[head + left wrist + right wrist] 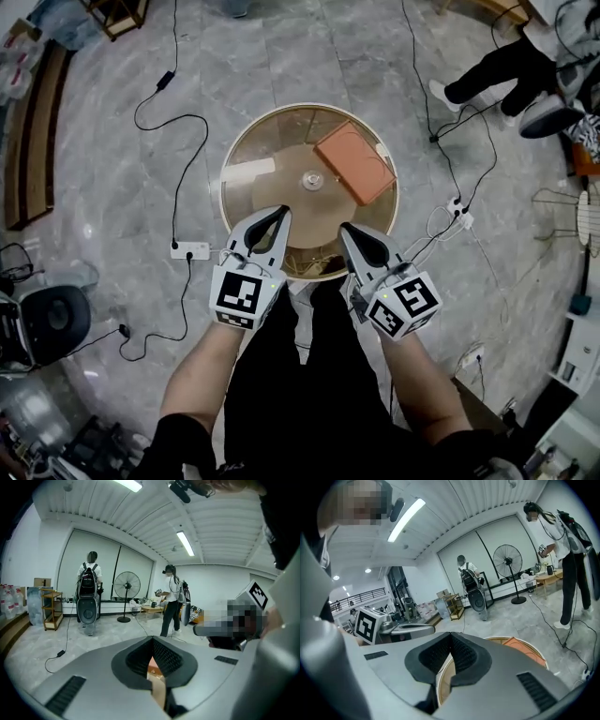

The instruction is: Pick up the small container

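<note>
My left gripper (280, 215) sits over the near edge of the round bench (267, 141). Its fingers are shut on nothing. My right gripper (345, 229) is just beside it, fingers shut and empty too. The small container (354, 162), an orange box, lies further back on the right. I think the right gripper goes, since it is nearer.

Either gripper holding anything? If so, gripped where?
Nothing is held. The left gripper and right gripper both have their jaws together and empty, at the round table's near edge. The orange box lies untouched.
</note>
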Available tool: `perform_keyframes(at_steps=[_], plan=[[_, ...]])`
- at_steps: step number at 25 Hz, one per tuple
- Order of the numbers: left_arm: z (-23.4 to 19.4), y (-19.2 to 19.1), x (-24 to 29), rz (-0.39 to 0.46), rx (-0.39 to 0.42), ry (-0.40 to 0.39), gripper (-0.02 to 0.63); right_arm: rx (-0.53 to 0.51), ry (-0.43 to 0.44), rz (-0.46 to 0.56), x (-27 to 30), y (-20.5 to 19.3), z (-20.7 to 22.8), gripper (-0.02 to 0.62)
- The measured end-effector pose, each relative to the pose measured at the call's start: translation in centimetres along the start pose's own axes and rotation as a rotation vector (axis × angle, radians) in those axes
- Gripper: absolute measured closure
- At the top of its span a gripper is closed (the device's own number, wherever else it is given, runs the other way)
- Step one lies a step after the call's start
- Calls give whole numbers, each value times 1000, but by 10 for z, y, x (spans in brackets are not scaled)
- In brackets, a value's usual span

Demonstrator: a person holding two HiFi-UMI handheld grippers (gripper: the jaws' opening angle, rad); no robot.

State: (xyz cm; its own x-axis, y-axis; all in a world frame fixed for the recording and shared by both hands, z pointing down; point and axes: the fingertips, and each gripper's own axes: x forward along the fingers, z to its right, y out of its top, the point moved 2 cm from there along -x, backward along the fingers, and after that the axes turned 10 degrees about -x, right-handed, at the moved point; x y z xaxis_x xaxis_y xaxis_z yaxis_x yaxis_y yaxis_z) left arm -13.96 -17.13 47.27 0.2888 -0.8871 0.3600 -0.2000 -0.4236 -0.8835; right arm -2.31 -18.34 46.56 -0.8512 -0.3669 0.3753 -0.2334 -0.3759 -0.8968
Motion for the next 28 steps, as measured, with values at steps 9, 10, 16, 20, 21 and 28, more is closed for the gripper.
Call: perform_keyframes(at_steps=[9,10,16,20,21,28], plan=[[-28,-49,36,-6,-53,-87,592,-30,-102,-68,4,-41,18,581],[-28,-55,45,-5,-44,-102,591,-23,-105,-77,5,-50,25,581],[-49,-108,100,-22,-29,-124,589,98,-90,-43,44,-104,59,581],[-69,-145,130,-53,-16,-100,577,88,-44,-62,75,-138,65,581],[-75,-155,137,-63,-14,-87,505,85,-34,-70,81,-147,67,581],[-90,-202,179,-88,-30,-96,382,133,-38,-100,99,-204,89,581]])
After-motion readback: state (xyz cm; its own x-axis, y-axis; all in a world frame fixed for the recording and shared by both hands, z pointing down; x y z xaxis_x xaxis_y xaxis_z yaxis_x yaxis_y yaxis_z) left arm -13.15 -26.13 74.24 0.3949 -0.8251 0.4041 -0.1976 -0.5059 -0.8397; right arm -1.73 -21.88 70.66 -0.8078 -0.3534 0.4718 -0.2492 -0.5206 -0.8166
